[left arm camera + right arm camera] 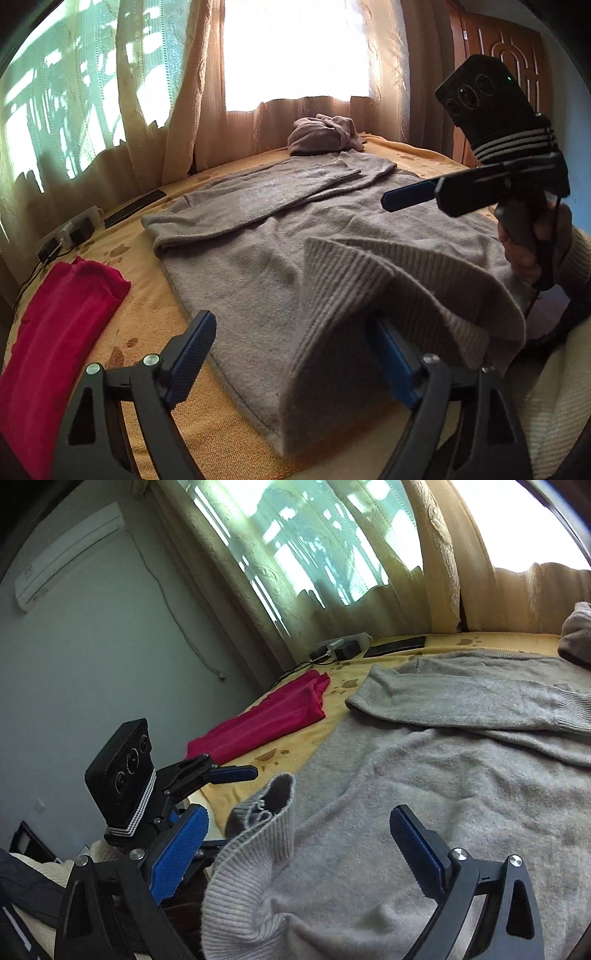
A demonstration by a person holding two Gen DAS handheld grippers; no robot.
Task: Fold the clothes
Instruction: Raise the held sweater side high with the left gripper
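A grey knit sweater (pixel 266 258) lies spread on the bed, with one sleeve (pixel 266 192) folded across its far part. Its ribbed hem (pixel 347 280) is raised in a peak at the near edge. My left gripper (pixel 291 354) is open wide, and the hem drapes over its right finger (pixel 391 362). In the right wrist view my right gripper (pixel 299 849) is open too, with the ribbed hem (pixel 255 853) standing loose between its fingers. A hand holds the right gripper (pixel 391 199) above the sweater's right side.
A folded red garment (pixel 62 332) lies on the orange blanket (pixel 147 306) to the left. A crumpled grey-pink pile (pixel 321 136) sits at the far end by the curtains. A power strip with chargers (pixel 70 236) and a dark flat device (pixel 135 208) line the far left edge.
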